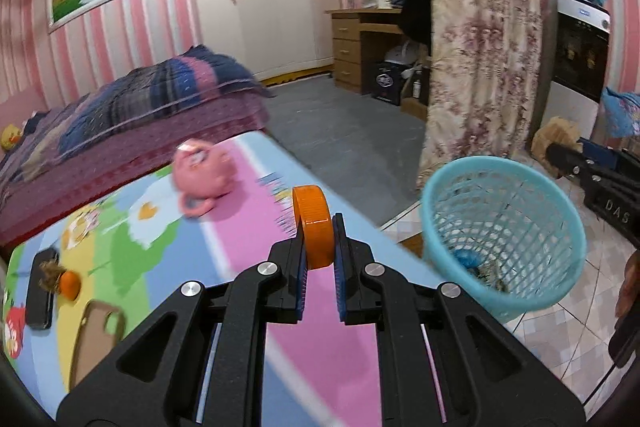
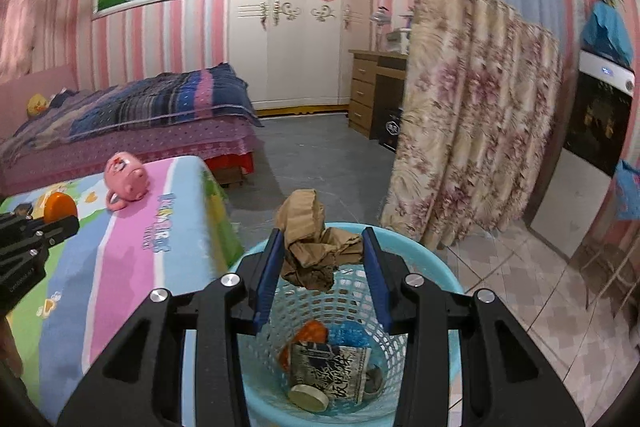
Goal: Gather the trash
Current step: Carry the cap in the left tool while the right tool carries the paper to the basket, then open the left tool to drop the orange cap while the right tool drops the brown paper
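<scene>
The left gripper (image 1: 319, 242) is clamped on an orange lid (image 1: 313, 225), held on edge above the mat (image 1: 256, 183): its round faces press against the two pads and its ribbed rim faces the camera and upward. The blue bin (image 1: 560, 227) stands to its right, on the floor just beside the mat.

The right gripper (image 2: 322, 259) hangs over the bin (image 2: 448, 279) with its jaws spread wide; a crumpled brown paper (image 2: 310, 239) sits between them, its long axis roughly upright, touching the right pad, though whether it is gripped is unclear. Wrappers and a pale lid (image 2: 309, 398) lie at the bin's bottom. A pink cup (image 2: 126, 177) lies tipped on the mat's far end.
</scene>
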